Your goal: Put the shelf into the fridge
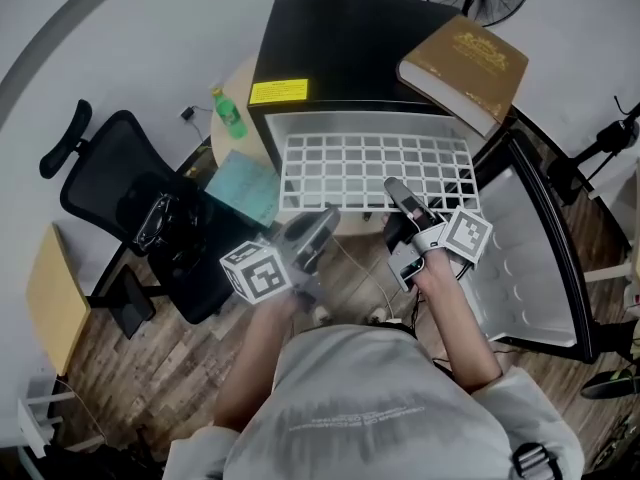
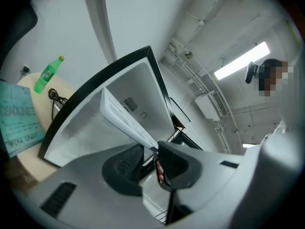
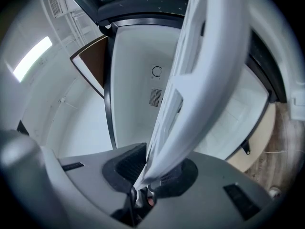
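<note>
The white wire shelf (image 1: 375, 168) is held flat at the open front of the black mini fridge (image 1: 340, 48). Its near edge is clamped by the right gripper (image 1: 400, 200). The jaws of the left gripper (image 1: 318, 230) are closing, with the same edge between them, not yet pressed.

Left tongs (image 1: 318, 226) closing around the shelf (image 1: 375, 168) edge; right tongs (image 1: 402, 200) clamp it.

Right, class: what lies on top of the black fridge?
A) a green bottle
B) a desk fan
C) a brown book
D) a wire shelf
C: the brown book rests on the fridge top, near its right edge, while the green bottle stands off to the fridge's left.
</note>
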`<state>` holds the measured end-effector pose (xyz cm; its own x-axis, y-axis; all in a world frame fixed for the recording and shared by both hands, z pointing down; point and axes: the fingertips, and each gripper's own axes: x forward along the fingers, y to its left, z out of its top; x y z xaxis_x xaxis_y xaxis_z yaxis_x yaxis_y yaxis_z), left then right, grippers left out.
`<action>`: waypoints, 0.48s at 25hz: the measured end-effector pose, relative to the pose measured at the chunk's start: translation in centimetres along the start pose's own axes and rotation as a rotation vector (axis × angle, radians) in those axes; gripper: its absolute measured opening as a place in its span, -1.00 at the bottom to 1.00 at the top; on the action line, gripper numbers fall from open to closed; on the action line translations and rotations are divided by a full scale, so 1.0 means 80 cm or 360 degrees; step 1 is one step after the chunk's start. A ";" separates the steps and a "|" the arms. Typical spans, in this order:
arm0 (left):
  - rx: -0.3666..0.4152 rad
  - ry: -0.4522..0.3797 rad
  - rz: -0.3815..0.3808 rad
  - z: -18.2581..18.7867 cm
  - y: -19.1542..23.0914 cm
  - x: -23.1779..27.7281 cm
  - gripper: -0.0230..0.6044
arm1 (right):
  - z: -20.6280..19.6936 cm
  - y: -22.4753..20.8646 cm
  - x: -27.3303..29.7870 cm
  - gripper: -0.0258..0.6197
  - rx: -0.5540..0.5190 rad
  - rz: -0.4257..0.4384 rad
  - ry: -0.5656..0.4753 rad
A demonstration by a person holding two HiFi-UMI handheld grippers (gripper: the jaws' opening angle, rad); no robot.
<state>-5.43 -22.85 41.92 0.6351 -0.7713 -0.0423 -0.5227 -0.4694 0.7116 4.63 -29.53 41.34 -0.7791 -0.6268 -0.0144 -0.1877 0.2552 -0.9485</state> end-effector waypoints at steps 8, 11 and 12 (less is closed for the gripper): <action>0.0009 0.0017 0.0067 0.000 0.001 -0.001 -0.62 | -0.003 0.005 -0.048 -0.72 -0.0080 0.0054 0.0066; 0.0017 0.0021 0.0076 0.000 0.002 0.000 -0.62 | 0.000 0.001 -0.070 -0.72 -0.0119 0.0022 0.0066; 0.0019 0.0023 0.0081 0.001 0.002 0.000 -0.62 | 0.002 -0.001 -0.076 -0.72 -0.0137 0.0011 0.0064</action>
<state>-5.53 -22.94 41.99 0.6157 -0.7880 0.0038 -0.5610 -0.4350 0.7043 9.48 -25.81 41.47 -0.8034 -0.5953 -0.0067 -0.2315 0.3227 -0.9177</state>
